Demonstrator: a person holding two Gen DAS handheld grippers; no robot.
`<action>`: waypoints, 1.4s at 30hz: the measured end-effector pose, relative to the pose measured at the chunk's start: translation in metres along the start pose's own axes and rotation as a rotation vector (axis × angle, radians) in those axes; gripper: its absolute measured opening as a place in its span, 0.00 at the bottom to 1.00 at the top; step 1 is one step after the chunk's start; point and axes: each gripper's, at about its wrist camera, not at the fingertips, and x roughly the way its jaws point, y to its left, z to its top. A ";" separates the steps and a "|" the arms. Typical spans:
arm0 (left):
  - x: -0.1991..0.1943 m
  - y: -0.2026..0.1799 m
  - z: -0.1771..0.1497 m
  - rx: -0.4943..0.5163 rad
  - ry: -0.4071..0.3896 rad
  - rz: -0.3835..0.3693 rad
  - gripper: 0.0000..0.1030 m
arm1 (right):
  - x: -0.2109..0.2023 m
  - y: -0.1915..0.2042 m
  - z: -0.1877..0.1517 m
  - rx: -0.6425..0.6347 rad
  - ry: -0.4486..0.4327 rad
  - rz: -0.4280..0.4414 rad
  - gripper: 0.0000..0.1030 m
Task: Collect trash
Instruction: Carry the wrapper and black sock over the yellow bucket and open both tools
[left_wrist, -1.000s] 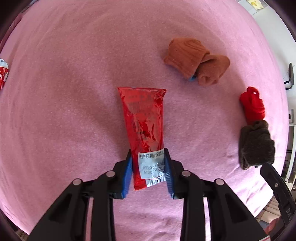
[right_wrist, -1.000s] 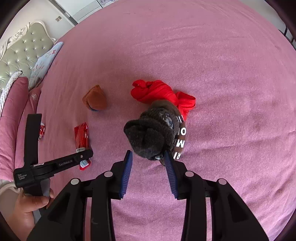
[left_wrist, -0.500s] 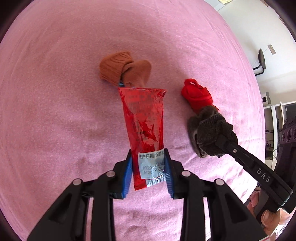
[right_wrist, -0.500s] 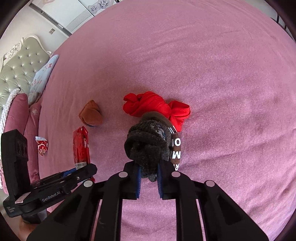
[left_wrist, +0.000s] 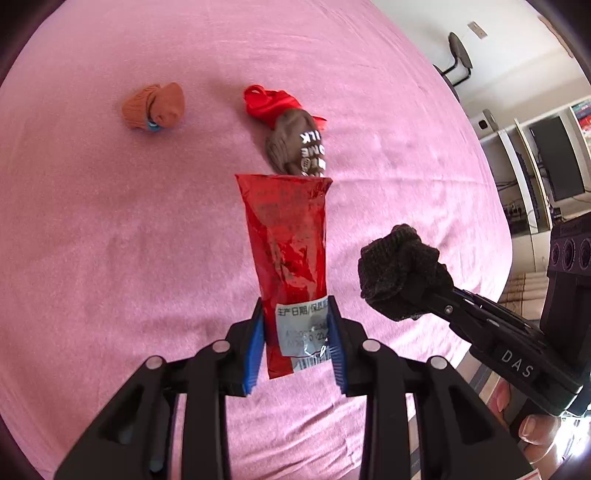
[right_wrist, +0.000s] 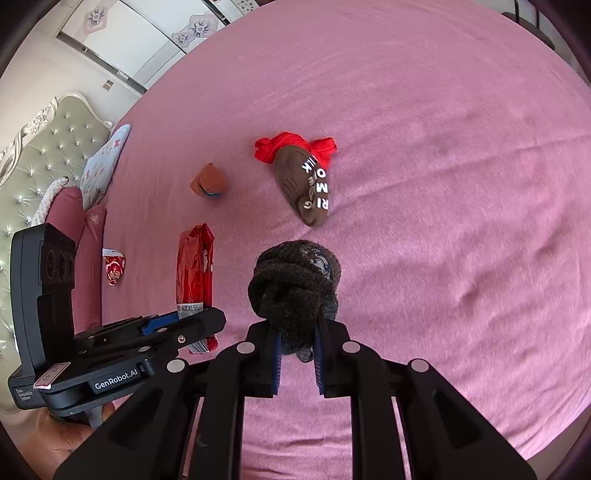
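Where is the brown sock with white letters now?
The brown lettered sock lies on the pink bedspread in the right wrist view, upper centre, overlapping the red cloth, right of the orange sock bundle.

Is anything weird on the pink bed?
Yes. The right gripper is clamped on a dark balled sock, not trash. More socks lie loose on the bedspread, and a small red wrapper sits by the pillows.

Home bedroom: pink bedspread (right_wrist: 443, 147), tufted headboard (right_wrist: 48, 147), pillows (right_wrist: 105, 158), wardrobe doors (right_wrist: 155, 33)
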 end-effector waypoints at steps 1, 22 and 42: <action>0.001 -0.009 -0.006 0.019 0.007 -0.001 0.30 | -0.008 -0.007 -0.010 0.018 -0.010 -0.005 0.14; 0.088 -0.220 -0.124 0.420 0.242 -0.069 0.30 | -0.139 -0.192 -0.166 0.407 -0.123 -0.122 0.14; 0.228 -0.412 -0.273 0.736 0.528 -0.064 0.30 | -0.214 -0.367 -0.330 0.767 -0.159 -0.199 0.14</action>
